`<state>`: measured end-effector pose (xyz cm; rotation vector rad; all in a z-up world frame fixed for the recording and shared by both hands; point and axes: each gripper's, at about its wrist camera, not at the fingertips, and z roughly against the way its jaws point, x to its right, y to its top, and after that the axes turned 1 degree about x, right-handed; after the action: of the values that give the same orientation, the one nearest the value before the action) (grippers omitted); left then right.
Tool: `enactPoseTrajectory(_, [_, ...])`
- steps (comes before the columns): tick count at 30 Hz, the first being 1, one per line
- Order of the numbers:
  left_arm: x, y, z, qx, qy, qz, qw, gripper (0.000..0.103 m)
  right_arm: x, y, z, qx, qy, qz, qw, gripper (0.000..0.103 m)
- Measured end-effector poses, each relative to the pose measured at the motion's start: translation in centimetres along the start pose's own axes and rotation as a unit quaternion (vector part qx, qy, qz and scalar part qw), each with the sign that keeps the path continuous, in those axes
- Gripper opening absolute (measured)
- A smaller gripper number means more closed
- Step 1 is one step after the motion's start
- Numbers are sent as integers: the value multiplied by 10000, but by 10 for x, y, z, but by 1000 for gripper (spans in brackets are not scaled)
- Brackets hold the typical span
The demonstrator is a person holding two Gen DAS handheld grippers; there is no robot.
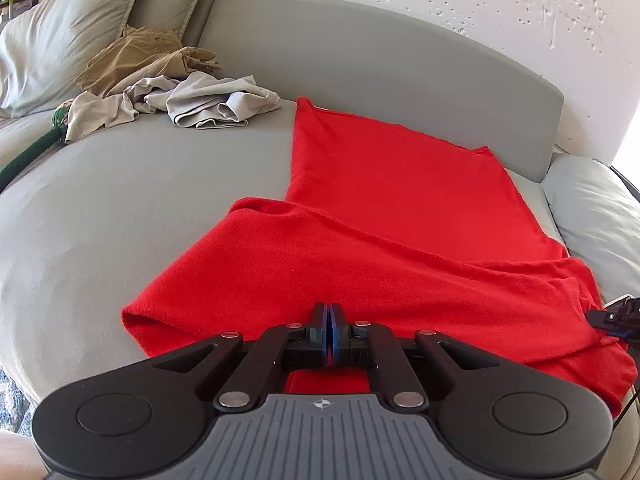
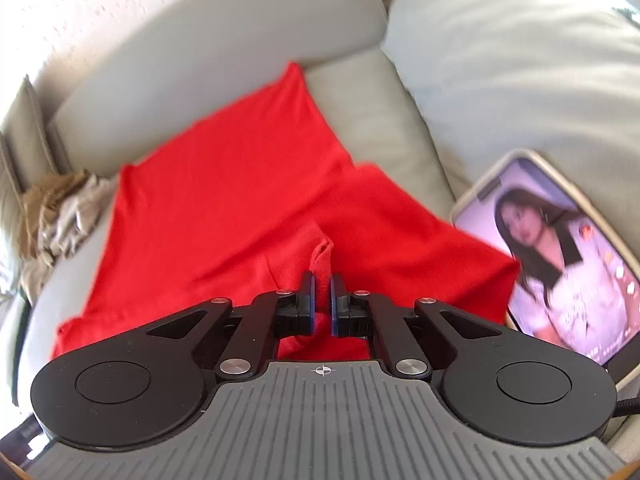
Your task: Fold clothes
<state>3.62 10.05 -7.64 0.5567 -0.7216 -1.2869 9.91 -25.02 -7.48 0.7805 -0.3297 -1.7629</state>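
Observation:
A red garment (image 1: pixel 380 216) lies spread on the grey sofa seat (image 1: pixel 140 200), its near part folded across. My left gripper (image 1: pixel 329 312) is shut at the garment's near edge; the jaws are pressed together, seemingly pinching the red cloth. In the right wrist view the same red garment (image 2: pixel 224 200) lies ahead. My right gripper (image 2: pixel 321 280) is shut on a bunched fold of the red cloth (image 2: pixel 320 254) that stands up between its fingers. The tip of the right gripper (image 1: pixel 616 316) shows at the right edge of the left wrist view.
A pile of beige and tan clothes (image 1: pixel 160 80) lies at the back left of the seat, also in the right wrist view (image 2: pixel 60 216). Pillows (image 1: pixel 60 32) lean at the left. A lit phone (image 2: pixel 560 256) stands at the right against a light cushion (image 2: pixel 520 60). The sofa backrest (image 1: pixel 380 60) is behind.

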Motion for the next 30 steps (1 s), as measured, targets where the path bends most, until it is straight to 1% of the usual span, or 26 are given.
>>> enactPoseTrajectory(2, [0,-1,2,21,18,11,10000,8,-4,-10,-2,85,-34,288,9995,7])
enactPoseTrajectory(5, [-9,0,15,194,-119,352,9991,15,-13,-13,-3,155,-117,624,9979,7])
enactPoseTrajectory(6, [-14,1,21,323,-165,523,9980,23,-12,-12,-3,141,-105,635,9978,8])
enactPoseTrajectory(7, [-22,3,30,554,-138,754,9955,40,-12,-12,-3,128,-89,648,9978,8])
enactPoseTrajectory(8, [-33,5,39,818,-35,1003,9916,45,-11,-11,-2,118,-57,663,9977,8])
enactPoseTrajectory(9, [-45,8,43,955,80,1245,9876,49,-9,-11,-2,108,-26,673,9977,9])
enactPoseTrajectory(11, [-70,12,42,911,333,1713,9804,52,-7,-11,-2,91,20,651,9978,9])
enactPoseTrajectory(12, [-83,13,37,774,380,1953,9769,54,-7,-11,-3,75,23,631,9980,9])
enactPoseTrajectory(14, [-108,12,20,226,229,2417,9698,53,-7,-10,-3,46,27,598,9982,9])
enactPoseTrajectory(15, [-115,10,14,82,63,2529,9674,50,-7,-10,-3,38,19,610,9981,9])
enactPoseTrajectory(16, [-117,9,11,74,-111,2479,9687,47,-8,-11,-3,31,11,620,9981,9])
enactPoseTrajectory(17, [-114,10,8,13,-290,2332,9720,44,-8,-11,-4,23,7,621,9981,9])
enactPoseTrajectory(18, [-111,12,5,-104,-485,2180,9747,29,-8,-10,-4,11,5,613,9981,9])
enactPoseTrajectory(19, [-108,14,2,-220,-679,2026,9767,2,-8,-10,-4,-3,3,600,9982,9])
enactPoseTrajectory(20, [-103,15,4,-249,-748,1864,9793,0,-9,-9,-5,-20,3,568,9984,9])
enactPoseTrajectory(21, [-97,16,14,-169,-662,1693,9832,0,-8,-9,-5,-41,6,530,9986,9])
enactPoseTrajectory(22, [-91,16,22,-185,-542,1589,9856,1,-7,-7,-6,-67,10,501,9987,9])
enactPoseTrajectory(24, [-83,14,34,-453,-214,1542,9868,1,-7,-7,-7,-101,24,501,9987,9])
enactPoseTrajectory(26, [-81,10,35,-707,-4,1470,9866,4,-7,-6,-7,-123,32,525,9985,9])
enactPoseTrajectory(27, [-84,10,33,-732,58,1465,9865,9,-7,-6,-8,-132,32,539,9985,9])
enactPoseTrajectory(28, [-89,12,31,-732,91,1522,9856,18,-7,-5,-8,-143,28,533,9985,9])
enactPoseTrajectory(29, [-94,15,31,-699,94,1667,9835,23,-7,-5,-8,-155,23,528,9985,9])
enactPoseTrajectory(30, [-99,19,32,-638,80,1795,9817,43,-7,-5,-9,-165,19,528,9985,9])
